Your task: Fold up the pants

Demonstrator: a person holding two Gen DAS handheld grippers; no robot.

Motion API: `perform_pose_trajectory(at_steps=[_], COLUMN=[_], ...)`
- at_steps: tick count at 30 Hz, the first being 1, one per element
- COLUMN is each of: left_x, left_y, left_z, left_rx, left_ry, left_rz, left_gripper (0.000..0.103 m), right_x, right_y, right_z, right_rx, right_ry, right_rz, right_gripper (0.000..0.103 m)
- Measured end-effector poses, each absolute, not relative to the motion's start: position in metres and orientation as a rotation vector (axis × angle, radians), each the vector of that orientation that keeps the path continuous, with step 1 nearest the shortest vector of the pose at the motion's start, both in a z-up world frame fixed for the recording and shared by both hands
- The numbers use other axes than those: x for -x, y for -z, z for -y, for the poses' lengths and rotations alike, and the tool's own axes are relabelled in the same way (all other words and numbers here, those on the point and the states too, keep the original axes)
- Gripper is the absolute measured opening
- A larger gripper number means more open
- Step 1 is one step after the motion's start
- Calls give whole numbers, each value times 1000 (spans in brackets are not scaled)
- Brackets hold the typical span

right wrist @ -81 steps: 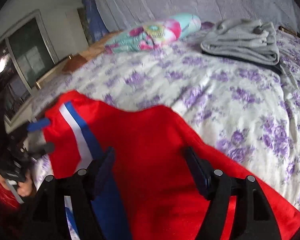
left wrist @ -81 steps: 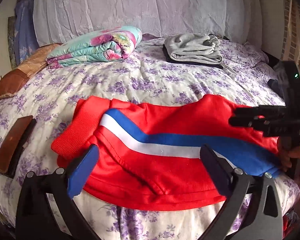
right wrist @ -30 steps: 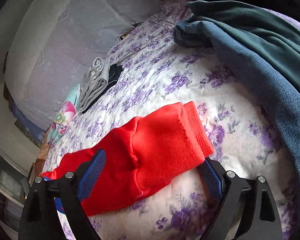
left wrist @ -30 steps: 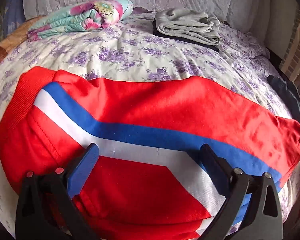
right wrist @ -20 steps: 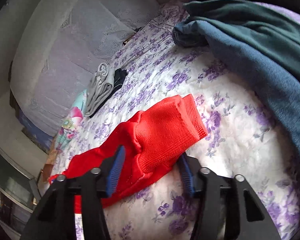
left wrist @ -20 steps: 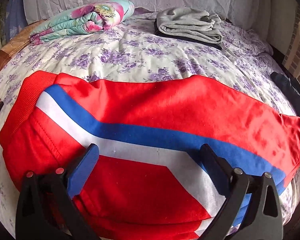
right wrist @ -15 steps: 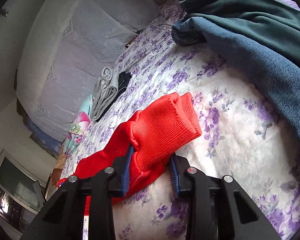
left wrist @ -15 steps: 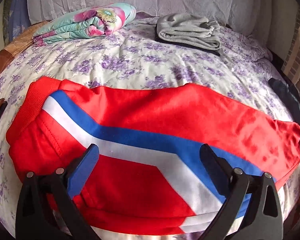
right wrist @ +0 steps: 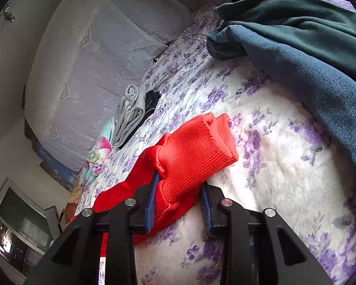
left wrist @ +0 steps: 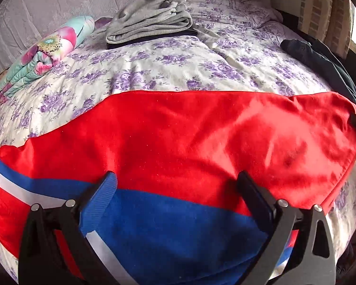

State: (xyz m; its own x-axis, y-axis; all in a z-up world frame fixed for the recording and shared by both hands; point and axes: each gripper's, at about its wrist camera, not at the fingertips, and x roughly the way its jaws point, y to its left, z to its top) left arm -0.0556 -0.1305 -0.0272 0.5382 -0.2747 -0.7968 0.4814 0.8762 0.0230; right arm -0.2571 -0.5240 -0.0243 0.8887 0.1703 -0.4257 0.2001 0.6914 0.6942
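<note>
The bed (left wrist: 178, 71), under a purple-flowered cover, carries the red track pants (left wrist: 201, 137) stretched along its near edge, their long axis running from 9 o'clock to 3 o'clock in the left wrist view. The waistband end runs off at 9 o'clock and the leg cuffs lie at 3 o'clock, so the right tool (right wrist: 179, 200) is the nearer one to the cuff end. It is clamped on the ribbed cuff (right wrist: 197, 152), which sticks out past the pads toward 1 o'clock. The left tool (left wrist: 178, 190) hangs over the middle of the leg with its pads apart and nothing between them. The pants look flat and smooth, soft knit, red with a blue and white side stripe (left wrist: 154, 228) toward 6 o'clock. I judge the coming fold turns on carrying the cuff toward 9 o'clock, along the long axis.
</note>
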Motion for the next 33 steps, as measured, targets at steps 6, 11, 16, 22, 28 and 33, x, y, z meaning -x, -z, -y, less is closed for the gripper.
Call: perform_pose_trajectory(at_steps=[6,11,16,22,28,33], left_x=[77,76,58,68,65,70], left_y=[-5,-36,-15,20,25,26], left_z=[52,-57,-167,-213,-205,-207], left_rx=[-172,-126,187,494,465,453], left_ry=[317,79,-109,-91,-59,-42], left_rz=[-716,-601,-679,-676,-709,-699], left_gripper=[98,98,98,98,98,98], right_x=[261,259,233,191,155,177], right_y=[16,-13,-57,-79,-28,-52], right_z=[519,498,432,315,186,184], right_rx=[-807,-712,-393,-1,348,271], right_ry=[61,120,167,94,-164,-195], right_rz=[-485,-451,-456,-488,-684,-595], right_gripper=[31,31,31,31,49,72])
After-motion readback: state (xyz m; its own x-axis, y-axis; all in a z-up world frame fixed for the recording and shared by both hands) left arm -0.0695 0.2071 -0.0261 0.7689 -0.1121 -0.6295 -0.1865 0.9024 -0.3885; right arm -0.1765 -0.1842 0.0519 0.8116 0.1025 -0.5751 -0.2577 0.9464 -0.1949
